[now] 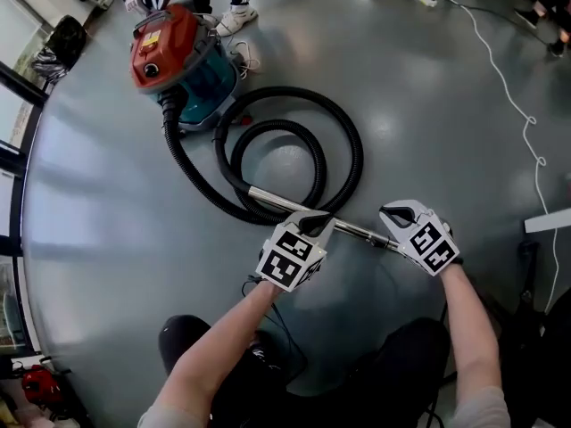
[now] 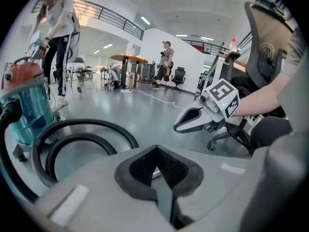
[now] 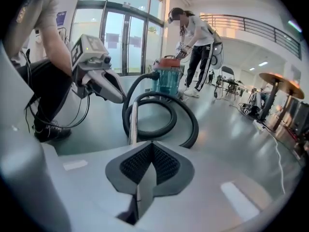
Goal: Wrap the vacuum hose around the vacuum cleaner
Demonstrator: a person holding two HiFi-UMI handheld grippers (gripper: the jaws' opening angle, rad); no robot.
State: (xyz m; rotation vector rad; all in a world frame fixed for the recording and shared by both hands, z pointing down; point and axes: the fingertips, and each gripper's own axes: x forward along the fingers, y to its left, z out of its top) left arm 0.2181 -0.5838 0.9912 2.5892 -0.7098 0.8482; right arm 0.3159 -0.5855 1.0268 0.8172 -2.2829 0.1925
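The left gripper [image 1: 314,224] and right gripper [image 1: 397,214] are both clenched on the metal wand [image 1: 357,231], above the floor [image 1: 446,105]. The black hose [image 1: 350,141] lies on the floor in 2 loops, just beside the vacuum cleaner [image 1: 174,56] at the far left.

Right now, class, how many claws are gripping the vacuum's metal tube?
2. The left claw is shut on the metal tube partway along it; the right claw is shut on its free end.

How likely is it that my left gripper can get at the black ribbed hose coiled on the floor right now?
Probably not yet. The left gripper is shut on the silver metal tube. The black ribbed hose lies ahead on bare grey floor with nothing between, so once freed it likely could.
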